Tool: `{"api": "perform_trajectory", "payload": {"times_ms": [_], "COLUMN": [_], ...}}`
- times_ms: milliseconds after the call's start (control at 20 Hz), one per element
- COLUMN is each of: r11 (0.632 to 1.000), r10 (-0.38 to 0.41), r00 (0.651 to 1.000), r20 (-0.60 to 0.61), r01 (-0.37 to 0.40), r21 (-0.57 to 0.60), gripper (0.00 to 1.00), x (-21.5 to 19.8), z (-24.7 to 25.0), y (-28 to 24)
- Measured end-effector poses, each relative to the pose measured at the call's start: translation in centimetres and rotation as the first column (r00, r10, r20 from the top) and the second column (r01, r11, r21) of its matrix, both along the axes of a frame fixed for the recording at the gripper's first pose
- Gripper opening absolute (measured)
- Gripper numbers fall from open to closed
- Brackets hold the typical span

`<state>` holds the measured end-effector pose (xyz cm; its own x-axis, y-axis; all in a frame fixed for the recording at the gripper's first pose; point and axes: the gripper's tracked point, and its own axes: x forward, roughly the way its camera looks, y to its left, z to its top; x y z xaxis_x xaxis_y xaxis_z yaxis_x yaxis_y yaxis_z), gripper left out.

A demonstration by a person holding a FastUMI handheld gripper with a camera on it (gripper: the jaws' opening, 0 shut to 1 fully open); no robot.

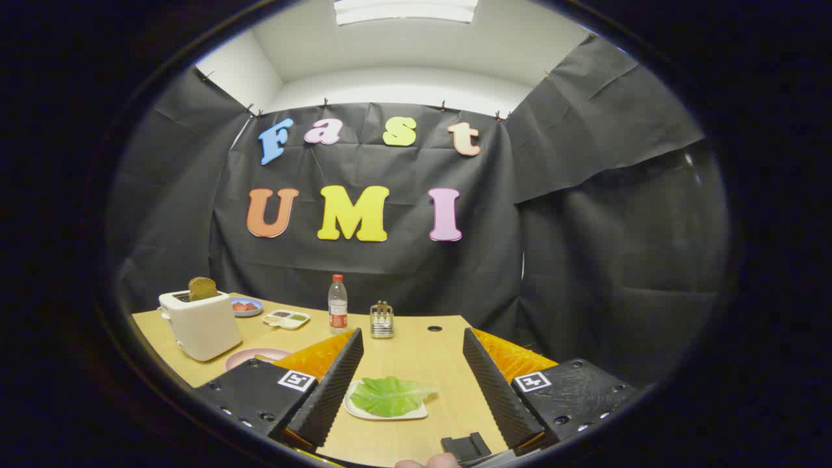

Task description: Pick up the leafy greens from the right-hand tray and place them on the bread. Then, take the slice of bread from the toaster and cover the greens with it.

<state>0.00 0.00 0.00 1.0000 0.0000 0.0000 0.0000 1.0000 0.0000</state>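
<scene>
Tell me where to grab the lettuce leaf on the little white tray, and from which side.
Take the lettuce leaf at its raised, crinkled middle, coming straight down from above. It lies flat on the white tray, so a sideways approach would likely hit the rim first. The gripper is open, and the leaf lies between its fingers, nearer the left one.

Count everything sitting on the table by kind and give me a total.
Toaster with bread slice: 1
Plates and trays: 4 - blue, divided, pink, white tray with greens, between the open claw fingers
Bottle: 1
Metal rack: 1
Total: 7
</scene>
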Motion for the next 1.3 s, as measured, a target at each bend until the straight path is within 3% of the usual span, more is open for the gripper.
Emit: {"api": "perform_trajectory", "payload": {"times_ms": [1300], "r11": [0.999], "r10": [-0.038], "r00": [0.998], "r20": [-0.044], "r01": [0.038], "r21": [0.004], "gripper": [0.95], "x": [0.1], "z": [-2.5], "y": [-1.4]}}
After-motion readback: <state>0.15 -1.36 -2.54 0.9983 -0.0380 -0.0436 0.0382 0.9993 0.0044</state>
